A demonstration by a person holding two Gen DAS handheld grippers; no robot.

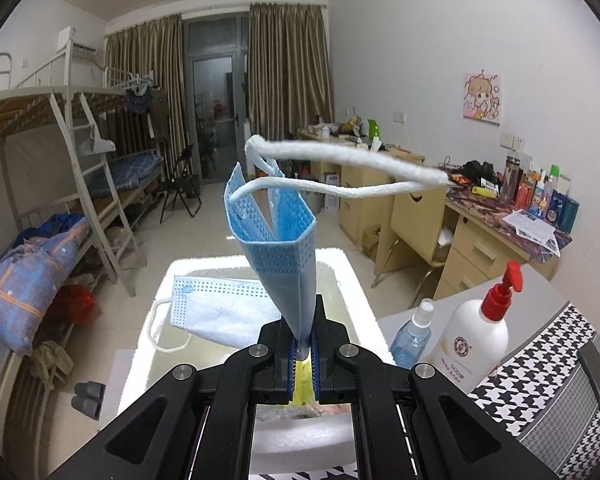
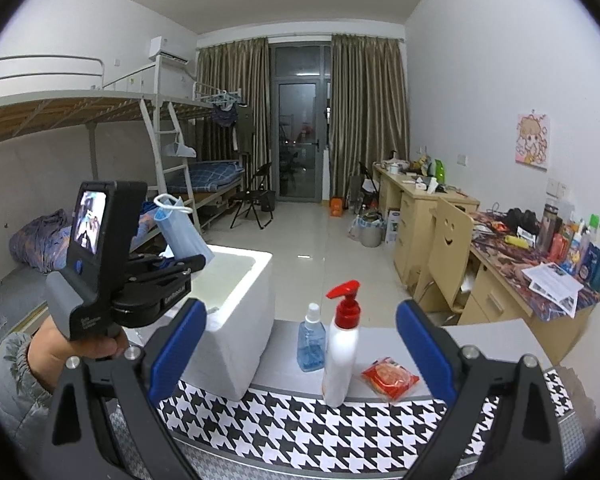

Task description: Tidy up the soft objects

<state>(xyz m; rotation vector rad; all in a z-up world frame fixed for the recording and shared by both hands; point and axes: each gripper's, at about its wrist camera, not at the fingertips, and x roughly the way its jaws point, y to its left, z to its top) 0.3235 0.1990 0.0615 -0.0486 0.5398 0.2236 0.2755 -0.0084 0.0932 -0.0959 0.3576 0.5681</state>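
My left gripper is clamped tight on a folded blue face mask, which stands up from the pads with its white ear loops flung out to the right; from the right wrist camera I see that same mask held above the near-left corner of the white foam box; 1 more mask already lies flat inside the box. My right gripper stands wide open with nothing between its blue pads; beyond it on the table sit a white pump bottle, a blue spray bottle just to its left and a red packet on the right; a houndstooth cloth covers the near edge.
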